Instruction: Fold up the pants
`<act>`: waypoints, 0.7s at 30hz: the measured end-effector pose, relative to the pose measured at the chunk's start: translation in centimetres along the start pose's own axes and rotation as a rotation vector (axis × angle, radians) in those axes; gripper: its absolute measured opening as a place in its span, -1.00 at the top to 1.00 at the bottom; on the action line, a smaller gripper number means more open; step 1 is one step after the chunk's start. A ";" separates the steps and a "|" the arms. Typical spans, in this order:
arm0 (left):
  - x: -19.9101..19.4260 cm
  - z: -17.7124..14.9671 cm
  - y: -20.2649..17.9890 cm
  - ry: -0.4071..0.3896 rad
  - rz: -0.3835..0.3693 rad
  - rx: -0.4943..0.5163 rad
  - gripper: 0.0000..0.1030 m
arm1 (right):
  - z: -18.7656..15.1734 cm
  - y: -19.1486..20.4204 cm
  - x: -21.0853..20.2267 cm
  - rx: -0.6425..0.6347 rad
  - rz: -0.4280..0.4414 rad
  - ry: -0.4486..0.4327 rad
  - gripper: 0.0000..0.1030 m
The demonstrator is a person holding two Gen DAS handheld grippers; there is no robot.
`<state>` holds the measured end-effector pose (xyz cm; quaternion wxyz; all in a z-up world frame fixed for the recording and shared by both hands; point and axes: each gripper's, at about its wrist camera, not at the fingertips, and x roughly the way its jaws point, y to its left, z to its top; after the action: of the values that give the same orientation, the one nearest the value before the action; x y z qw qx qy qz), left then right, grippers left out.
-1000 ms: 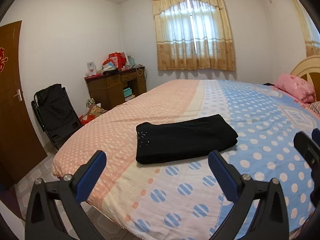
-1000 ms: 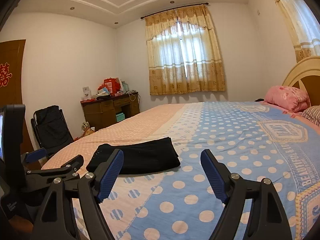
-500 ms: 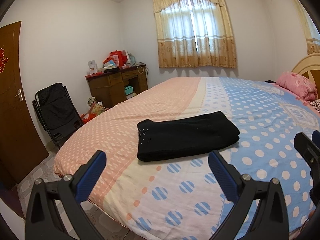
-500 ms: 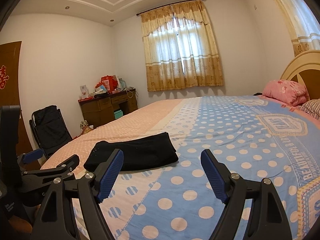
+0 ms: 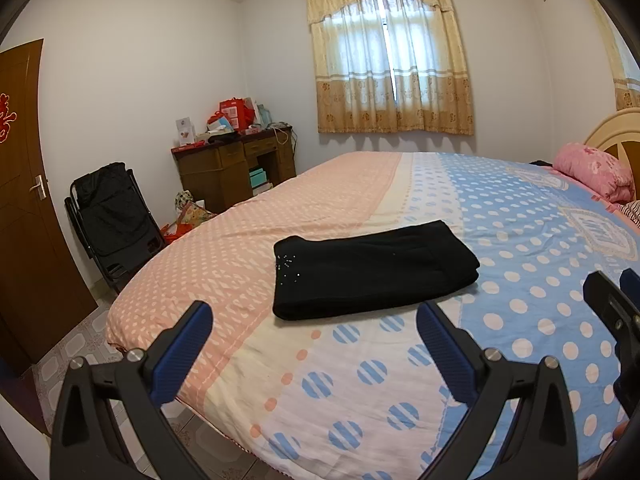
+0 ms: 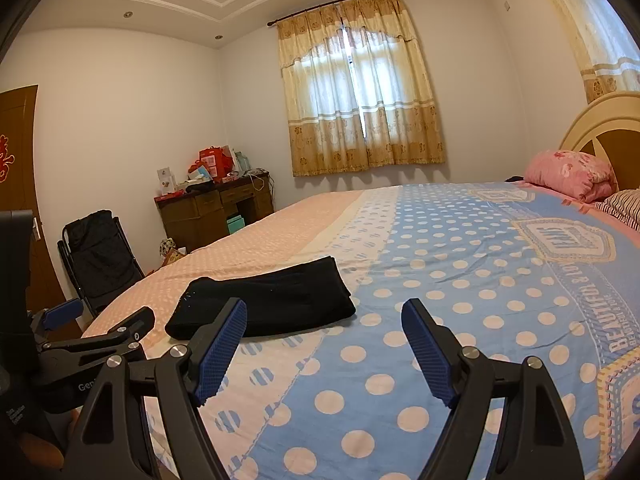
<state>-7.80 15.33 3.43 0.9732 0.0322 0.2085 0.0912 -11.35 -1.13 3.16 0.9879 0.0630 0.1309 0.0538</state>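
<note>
Here, folded black pants [image 5: 372,272] lie on the bed [image 5: 520,240].

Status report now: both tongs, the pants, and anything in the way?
Left tongs open, empty. Right tongs open, empty. Black pants folded, flat on bed, untouched. Nothing between tongs and pants.

Black pants [image 5: 372,270], folded into a flat, compact rectangle, small sparkling studs at the left end. Lying crosswise on the bedspread [image 5: 344,364] near the bed's foot edge, straddling the pink and blue halves, untouched.
</note>
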 end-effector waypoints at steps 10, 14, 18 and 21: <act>0.0 -0.2 -0.2 0.004 -0.006 -0.001 -1.00 | 0.0 0.0 0.0 -0.001 0.001 0.002 -0.57; -0.1 -0.2 -0.3 0.002 -0.005 0.001 -1.00 | 0.0 -0.1 0.0 -0.001 0.000 0.002 -0.57; -0.1 -0.2 -0.3 0.002 -0.003 0.000 -1.00 | 0.0 -0.1 -0.1 -0.001 0.002 0.002 -0.57; -0.1 -0.3 -0.4 0.003 -0.001 -0.001 -1.00 | 0.0 -0.1 0.0 -0.002 0.002 0.002 -0.58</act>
<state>-7.93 14.91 3.17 0.9730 0.0313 0.2096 0.0911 -11.37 -1.25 3.13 0.9878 0.0619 0.1318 0.0549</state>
